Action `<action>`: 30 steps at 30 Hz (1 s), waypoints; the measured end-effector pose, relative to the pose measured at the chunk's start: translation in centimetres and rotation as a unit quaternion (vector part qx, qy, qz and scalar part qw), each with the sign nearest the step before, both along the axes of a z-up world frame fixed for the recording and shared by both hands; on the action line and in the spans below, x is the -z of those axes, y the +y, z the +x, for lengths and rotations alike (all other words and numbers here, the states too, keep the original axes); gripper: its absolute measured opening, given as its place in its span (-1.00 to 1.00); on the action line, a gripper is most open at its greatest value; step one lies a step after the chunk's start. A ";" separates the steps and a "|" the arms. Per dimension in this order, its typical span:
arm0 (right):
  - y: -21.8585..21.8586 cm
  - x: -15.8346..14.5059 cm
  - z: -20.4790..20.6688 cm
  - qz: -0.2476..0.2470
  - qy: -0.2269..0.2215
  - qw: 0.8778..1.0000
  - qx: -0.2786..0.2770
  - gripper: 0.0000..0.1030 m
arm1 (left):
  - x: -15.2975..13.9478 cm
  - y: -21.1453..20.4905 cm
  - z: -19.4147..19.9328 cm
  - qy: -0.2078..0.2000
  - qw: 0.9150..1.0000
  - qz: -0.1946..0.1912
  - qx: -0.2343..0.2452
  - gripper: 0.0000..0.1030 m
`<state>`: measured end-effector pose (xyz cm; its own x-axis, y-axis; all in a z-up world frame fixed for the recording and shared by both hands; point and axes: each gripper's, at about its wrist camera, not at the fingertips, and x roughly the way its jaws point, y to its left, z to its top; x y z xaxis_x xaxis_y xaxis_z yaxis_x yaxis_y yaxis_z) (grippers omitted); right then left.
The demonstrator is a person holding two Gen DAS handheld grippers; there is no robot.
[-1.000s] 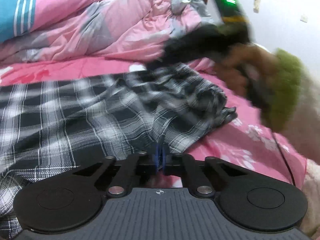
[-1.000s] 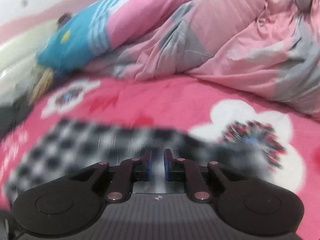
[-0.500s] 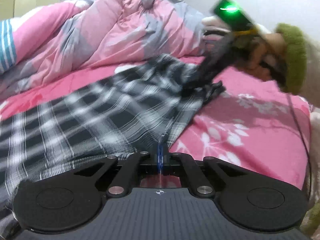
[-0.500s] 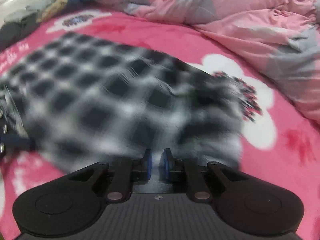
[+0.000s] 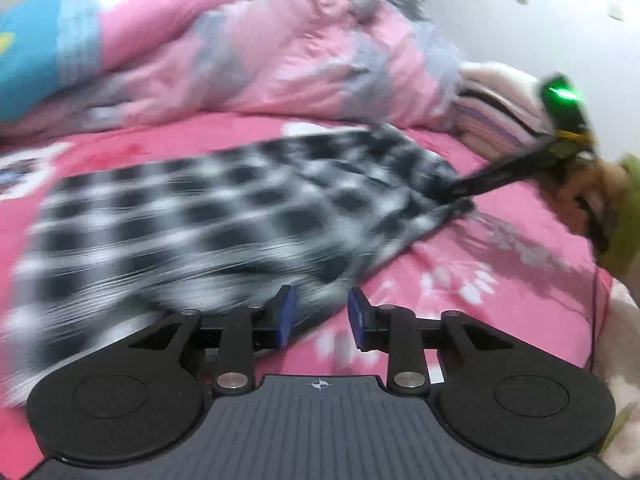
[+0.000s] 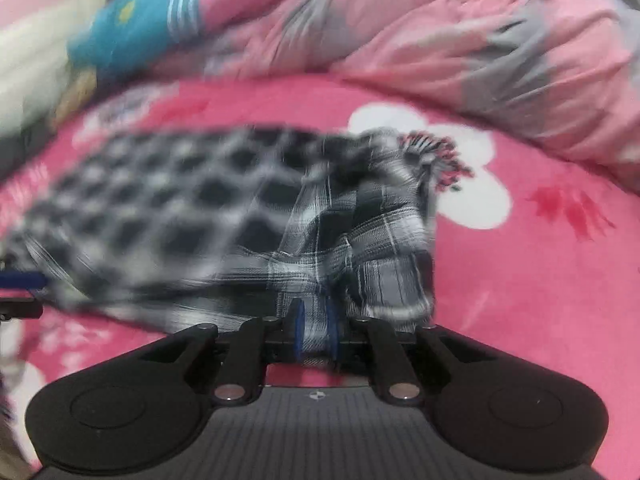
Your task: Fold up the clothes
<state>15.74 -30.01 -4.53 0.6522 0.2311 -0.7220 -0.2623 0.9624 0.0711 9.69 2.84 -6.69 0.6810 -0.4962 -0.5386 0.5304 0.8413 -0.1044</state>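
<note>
A black-and-white plaid garment (image 5: 208, 216) lies spread on the pink flowered bed sheet (image 5: 500, 280). My left gripper (image 5: 320, 316) is open at the garment's near edge, with the cloth just off its left pad. My right gripper (image 6: 316, 332) is shut on a bunched corner of the plaid garment (image 6: 352, 240). In the left wrist view the right gripper (image 5: 444, 192) grips the garment's far right corner, held by a hand in a green cuff. Both views are motion-blurred.
A rumpled pink and grey quilt (image 5: 280, 52) lies piled along the back of the bed. A blue and pink pillow (image 6: 132, 28) lies at the back left. Folded pale clothes (image 5: 496, 112) are stacked at the right by the white wall.
My left gripper has opened and let go of the garment's edge. The garment now lies flatter on the sheet. My right gripper has stayed shut on its corner and lowered toward the bed.
</note>
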 end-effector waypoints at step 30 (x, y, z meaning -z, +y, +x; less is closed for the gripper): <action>21.4 1.6 -2.9 0.021 -0.070 0.980 -0.183 -0.36 | 1.6 2.3 -0.5 -0.108 0.974 0.176 -0.088 -0.62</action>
<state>12.86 -8.66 -6.12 0.6126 0.4950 -0.6162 -0.5992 0.7993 0.0464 9.21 5.13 -8.25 0.8553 -0.1721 -0.4888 0.3527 0.8843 0.3060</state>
